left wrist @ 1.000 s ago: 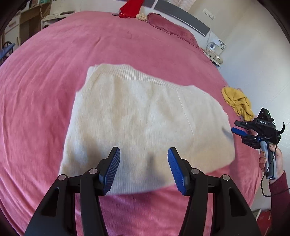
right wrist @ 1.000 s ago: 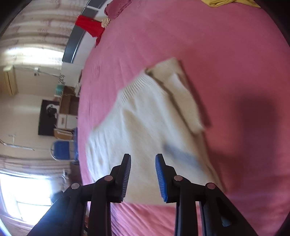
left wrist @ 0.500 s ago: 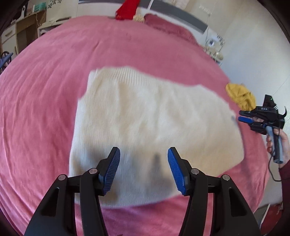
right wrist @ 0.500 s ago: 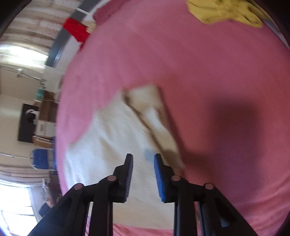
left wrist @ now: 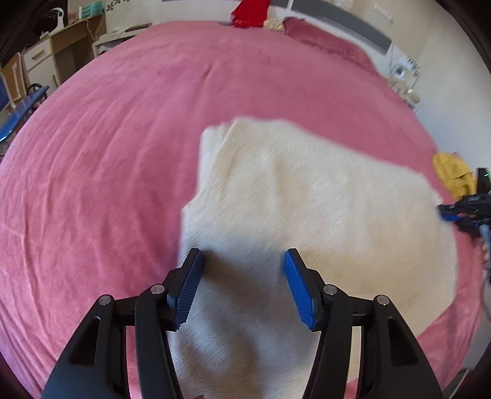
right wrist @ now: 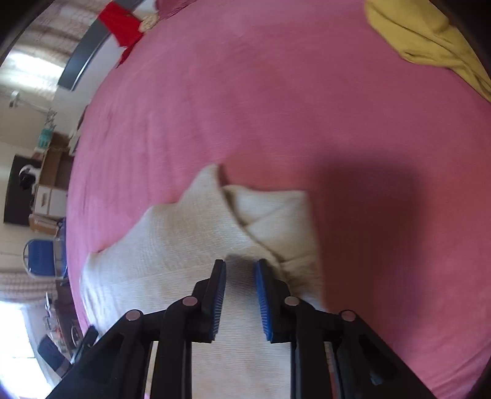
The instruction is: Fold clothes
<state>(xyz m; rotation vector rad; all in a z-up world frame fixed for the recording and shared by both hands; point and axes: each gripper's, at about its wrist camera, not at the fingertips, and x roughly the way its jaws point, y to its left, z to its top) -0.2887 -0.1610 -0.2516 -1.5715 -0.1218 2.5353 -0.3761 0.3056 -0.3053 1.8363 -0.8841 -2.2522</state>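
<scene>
A cream knitted sweater (left wrist: 307, 208) lies folded flat on the pink bedcover (left wrist: 107, 153). My left gripper (left wrist: 243, 254) hangs open just above the sweater's near part, close to its left edge, with nothing between its blue pads. In the right wrist view the sweater (right wrist: 184, 245) shows stacked folded layers (right wrist: 276, 214) at its right end. My right gripper (right wrist: 240, 264) hovers low over that end; its jaws are closing to a narrow gap, and the pads press on nothing. It also shows at the left wrist view's right edge as the right gripper (left wrist: 460, 211).
A crumpled yellow garment (right wrist: 429, 40) lies on the bed beyond the sweater's right end. A red garment (left wrist: 248, 12) and a pink pillow (left wrist: 325, 43) sit at the headboard. Desk and drawers (left wrist: 46, 61) stand left of the bed.
Both grippers have sunk closer to the sweater. The left one now sits nearer its left edge, the right one over the folded end. The right jaws have narrowed.
</scene>
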